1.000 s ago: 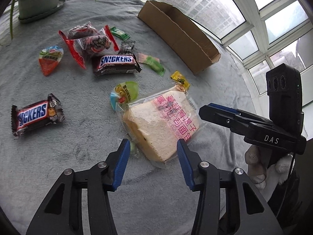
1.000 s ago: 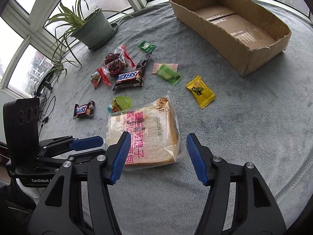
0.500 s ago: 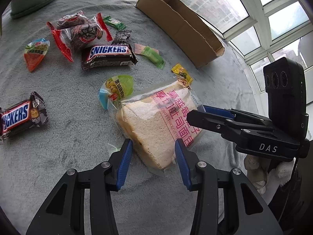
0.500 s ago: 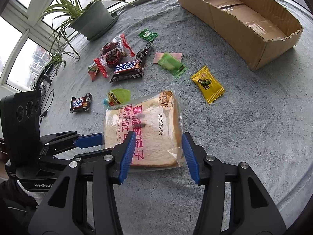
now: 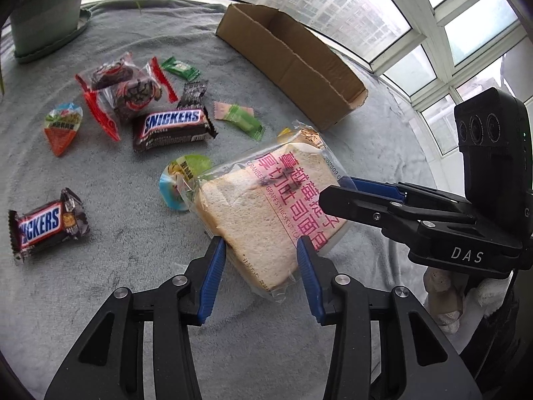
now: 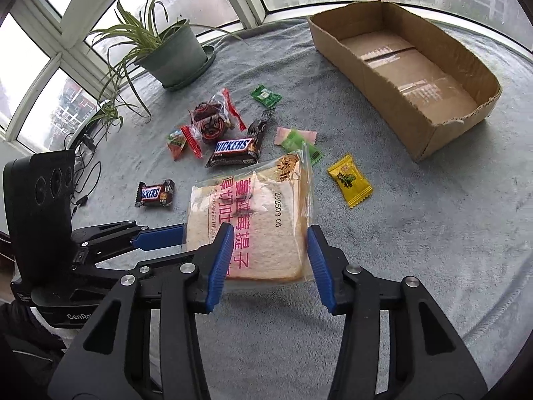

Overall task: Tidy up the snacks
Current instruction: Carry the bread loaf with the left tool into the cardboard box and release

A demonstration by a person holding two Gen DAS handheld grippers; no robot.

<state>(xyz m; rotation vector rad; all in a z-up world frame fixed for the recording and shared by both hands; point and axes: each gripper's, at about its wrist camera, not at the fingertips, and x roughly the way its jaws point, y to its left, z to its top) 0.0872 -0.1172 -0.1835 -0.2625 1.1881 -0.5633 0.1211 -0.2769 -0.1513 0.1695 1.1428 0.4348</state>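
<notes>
A clear bag of thick sliced bread [image 5: 266,210] with pink print is lifted off the grey cloth. My left gripper [image 5: 261,260] is shut on its near corner. My right gripper [image 6: 268,248] is shut on another edge of the same bag [image 6: 253,220]; it also shows in the left wrist view [image 5: 349,186]. The empty cardboard box [image 6: 409,76] lies at the far right, and in the left wrist view [image 5: 293,56] beyond the bread.
Loose snacks lie on the cloth: a large Snickers [image 5: 173,126], a small Snickers [image 5: 46,226], red-wrapped cakes [image 5: 126,90], green candies [image 5: 243,120], a yellow candy [image 6: 349,180], a round jelly cup [image 5: 180,180]. A potted plant [image 6: 170,50] stands far left.
Both grippers closed on the bread bag from two sides and lifted it off the cloth, its far end tilted up.
</notes>
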